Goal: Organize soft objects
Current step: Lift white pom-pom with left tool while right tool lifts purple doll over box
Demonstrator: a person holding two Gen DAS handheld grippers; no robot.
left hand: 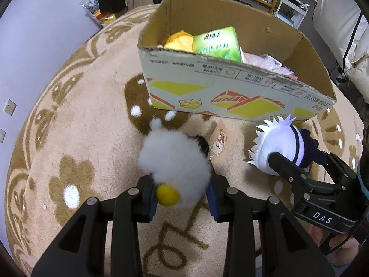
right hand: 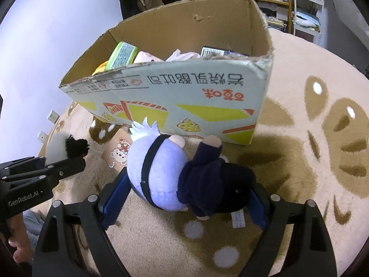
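The left gripper pinched a white fluffy toy above the rug, while the right gripper clasped a white-haired doll widthwise, the cardboard box rim at twelve o'clock, open rug at three.

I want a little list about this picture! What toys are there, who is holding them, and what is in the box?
fluffy white toy: a puffball with a yellow bit, squeezed in the left gripper
spiky-haired doll: white head, dark clothes, lying sideways between the fingers of the right gripper
right gripper grip: fingers wide around the doll; can't tell if they are squeezing
cardboard box: open on top, standing behind both toys
in the box: green packet, something yellow, something pink
floor: fuzzy beige rug with brown flowers
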